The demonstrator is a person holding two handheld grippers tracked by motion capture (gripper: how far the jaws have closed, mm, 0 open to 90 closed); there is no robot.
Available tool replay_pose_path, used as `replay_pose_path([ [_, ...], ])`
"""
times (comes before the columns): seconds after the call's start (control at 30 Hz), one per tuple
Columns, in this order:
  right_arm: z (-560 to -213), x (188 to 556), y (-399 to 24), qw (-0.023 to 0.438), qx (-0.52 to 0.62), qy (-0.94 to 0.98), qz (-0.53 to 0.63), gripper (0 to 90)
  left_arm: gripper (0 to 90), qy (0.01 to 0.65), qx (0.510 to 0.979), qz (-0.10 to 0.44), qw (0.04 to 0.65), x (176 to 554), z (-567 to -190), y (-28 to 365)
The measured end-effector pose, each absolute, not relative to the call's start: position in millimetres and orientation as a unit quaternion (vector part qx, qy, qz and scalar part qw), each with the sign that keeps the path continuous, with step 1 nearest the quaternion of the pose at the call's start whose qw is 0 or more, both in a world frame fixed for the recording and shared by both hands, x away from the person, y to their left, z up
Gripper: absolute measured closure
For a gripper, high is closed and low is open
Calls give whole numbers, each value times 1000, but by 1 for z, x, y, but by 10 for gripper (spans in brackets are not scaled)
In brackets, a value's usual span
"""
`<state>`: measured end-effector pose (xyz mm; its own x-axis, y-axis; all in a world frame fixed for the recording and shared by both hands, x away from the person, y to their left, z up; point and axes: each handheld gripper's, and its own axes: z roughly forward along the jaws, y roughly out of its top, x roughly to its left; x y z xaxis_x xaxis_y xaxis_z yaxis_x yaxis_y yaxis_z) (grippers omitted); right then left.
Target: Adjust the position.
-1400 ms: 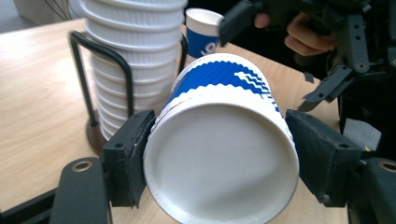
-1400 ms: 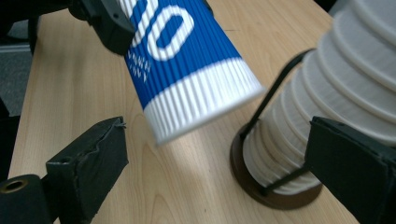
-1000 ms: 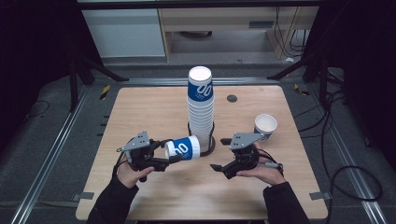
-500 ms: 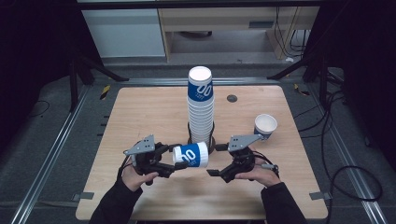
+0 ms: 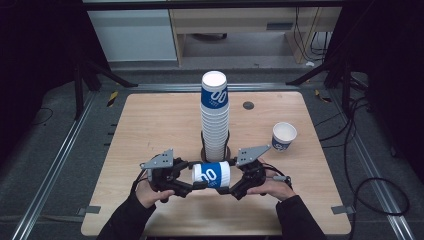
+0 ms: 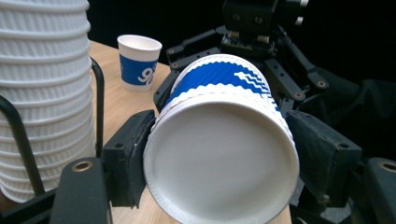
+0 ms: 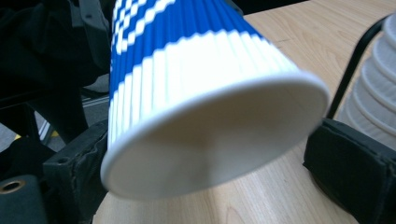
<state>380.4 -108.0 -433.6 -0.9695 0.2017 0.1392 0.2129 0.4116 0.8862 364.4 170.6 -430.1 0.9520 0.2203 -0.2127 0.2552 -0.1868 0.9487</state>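
**Cup held sideways in front of the stack**

My left gripper (image 5: 196, 185) has its jaws clamped on the blue-and-white cup (image 5: 212, 174), which lies on its side just in front of the tall cup stack (image 5: 215, 117). My right gripper (image 5: 226, 189) meets the cup's open end, its jaws spread around the rim without pressing.

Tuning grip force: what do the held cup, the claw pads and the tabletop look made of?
Held cup: looks like paper, matt, with a ribbed blue and white outer wall and a rolled rim. Claw pads: black, dull, apparently foam or soft rubber, with slightly rough edges; I can't settle which. Tabletop: light wood or wood-look laminate, smooth, with visible grain lines.
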Motion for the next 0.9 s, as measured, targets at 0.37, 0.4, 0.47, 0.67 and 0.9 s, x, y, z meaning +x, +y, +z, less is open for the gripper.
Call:
replay_pose_path([
  [0.37, -436, 379, -106, 14, -102, -836, -538, 117, 266, 151, 779, -22, 609, 365, -433, 169],
  [0.4, -436, 379, -106, 15, -101, -837, -538, 121, 265, 153, 778, -27, 608, 365, -433, 169],
  [0.47, -436, 379, -106, 15, -97, -838, -537, 136, 254, 158, 776, -26, 610, 366, -433, 169],
  [0.67, -435, 378, -106, 7, -92, -840, -534, 151, 244, 161, 776, -27, 609, 366, -431, 171],
  [0.9, -429, 378, -114, -7, -97, -840, -534, 157, 210, 163, 772, -14, 615, 367, -424, 180],
])
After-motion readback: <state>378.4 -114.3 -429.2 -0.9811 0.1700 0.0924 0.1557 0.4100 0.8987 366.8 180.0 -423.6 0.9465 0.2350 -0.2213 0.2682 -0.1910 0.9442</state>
